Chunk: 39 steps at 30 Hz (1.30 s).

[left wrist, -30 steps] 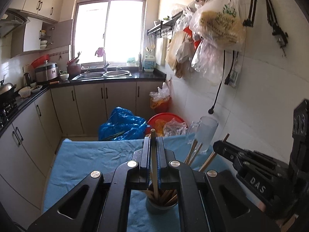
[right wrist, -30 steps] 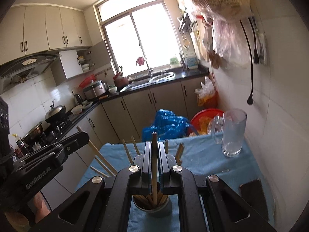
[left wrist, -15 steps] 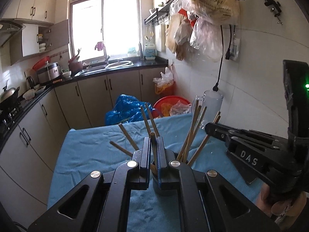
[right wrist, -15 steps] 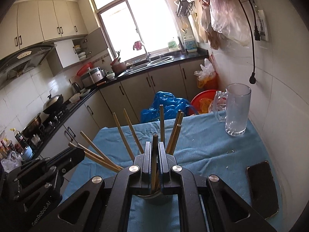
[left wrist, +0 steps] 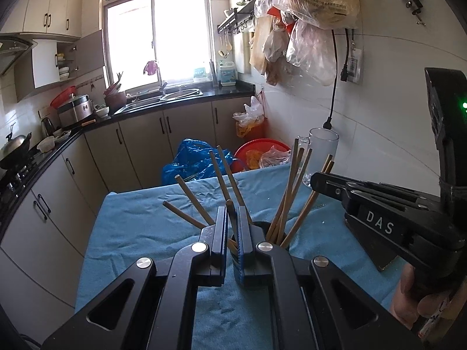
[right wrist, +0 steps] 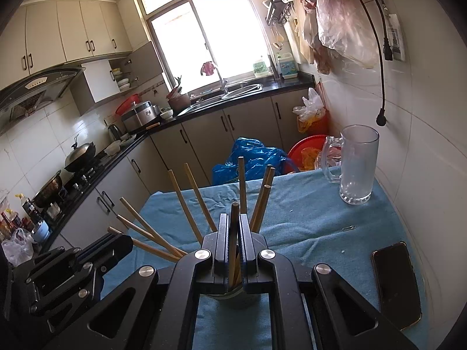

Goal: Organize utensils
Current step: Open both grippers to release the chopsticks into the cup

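A dark cup full of wooden chopsticks stands on the blue cloth. My left gripper is shut on one chopstick whose lower end is in the cup. My right gripper is shut on another chopstick, also standing in the cup, which is mostly hidden behind the fingers. The other chopsticks fan out from the cup. The right gripper shows at the right of the left wrist view; the left gripper shows at lower left of the right wrist view.
A clear glass mug stands at the table's far right by the tiled wall. A black phone lies at the right front. A paperclip lies on the cloth. Beyond the table are a blue bag, a red basin and kitchen cabinets.
Both grippers have risen and pulled back from the cup, each still shut on its chopstick. More of the fanned chopsticks and table now shows.
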Each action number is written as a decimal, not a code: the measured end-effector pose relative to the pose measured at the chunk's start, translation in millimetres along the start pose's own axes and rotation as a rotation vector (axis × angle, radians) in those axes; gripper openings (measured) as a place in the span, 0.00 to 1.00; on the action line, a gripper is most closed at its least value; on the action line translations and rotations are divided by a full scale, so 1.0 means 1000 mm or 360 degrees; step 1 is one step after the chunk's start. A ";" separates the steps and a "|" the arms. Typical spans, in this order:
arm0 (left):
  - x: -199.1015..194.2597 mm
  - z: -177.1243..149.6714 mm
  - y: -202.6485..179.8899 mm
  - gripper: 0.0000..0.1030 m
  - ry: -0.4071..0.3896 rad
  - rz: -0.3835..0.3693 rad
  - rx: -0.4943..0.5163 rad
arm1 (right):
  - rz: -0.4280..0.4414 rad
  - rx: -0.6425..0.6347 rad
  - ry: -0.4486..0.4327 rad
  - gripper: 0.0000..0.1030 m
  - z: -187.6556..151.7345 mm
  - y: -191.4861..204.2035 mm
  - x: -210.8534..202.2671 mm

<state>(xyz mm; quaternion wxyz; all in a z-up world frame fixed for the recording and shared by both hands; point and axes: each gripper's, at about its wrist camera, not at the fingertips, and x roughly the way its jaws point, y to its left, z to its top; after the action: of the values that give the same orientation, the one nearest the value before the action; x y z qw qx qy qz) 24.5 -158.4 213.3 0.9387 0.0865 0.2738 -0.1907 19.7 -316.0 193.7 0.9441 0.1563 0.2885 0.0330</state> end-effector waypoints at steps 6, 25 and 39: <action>0.000 -0.001 0.004 0.05 0.0017 -0.0003 -0.0023 | 0.0000 -0.0001 0.0000 0.06 0.000 0.001 -0.001; 0.002 -0.005 0.015 0.05 0.0056 -0.0081 -0.0124 | -0.0007 -0.0020 0.0009 0.06 0.000 0.011 0.000; -0.031 -0.004 0.022 0.34 -0.0022 -0.0055 -0.0193 | 0.0017 0.0014 -0.0128 0.37 0.016 0.017 -0.037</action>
<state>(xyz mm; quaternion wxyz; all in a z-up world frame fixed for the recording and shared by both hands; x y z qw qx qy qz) 7.2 -127.4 227.8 0.9406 0.0233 0.2798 -0.1906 -1.7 -309.7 231.1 0.9540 0.1631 0.2495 0.0305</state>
